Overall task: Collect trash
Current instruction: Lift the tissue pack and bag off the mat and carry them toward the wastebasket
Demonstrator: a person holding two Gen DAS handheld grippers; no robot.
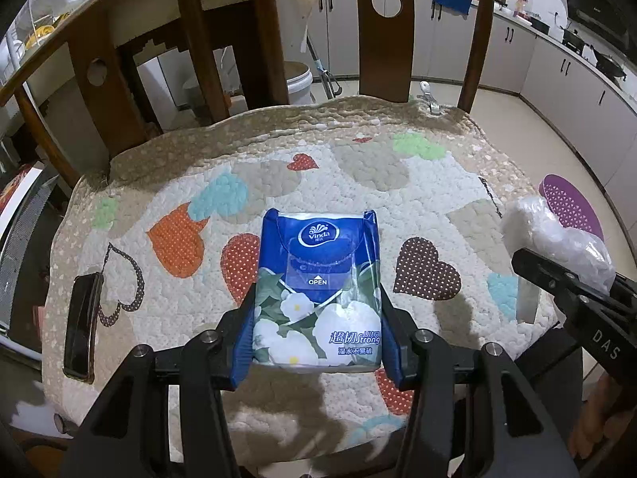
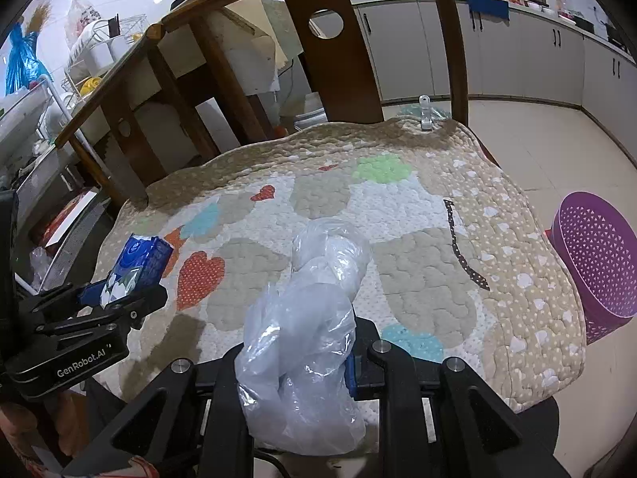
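My left gripper (image 1: 318, 338) is shut on a blue Vinda tissue pack (image 1: 318, 279) with white flowers, held just above the quilted chair cushion (image 1: 358, 167). The pack also shows in the right wrist view (image 2: 137, 267). My right gripper (image 2: 294, 362) is shut on a crumpled clear plastic bag (image 2: 306, 318), which hides the left finger. The bag also shows at the right edge of the left wrist view (image 1: 557, 239). A purple perforated basket (image 2: 597, 255) stands on the floor to the right of the chair.
A dark phone (image 1: 81, 326) lies at the cushion's left edge. A white clip (image 2: 425, 113) sits at the cushion's back edge. The wooden chair back (image 2: 330, 51) rises behind. A wooden table and racks stand at the left, kitchen cabinets (image 1: 557, 75) along the far wall.
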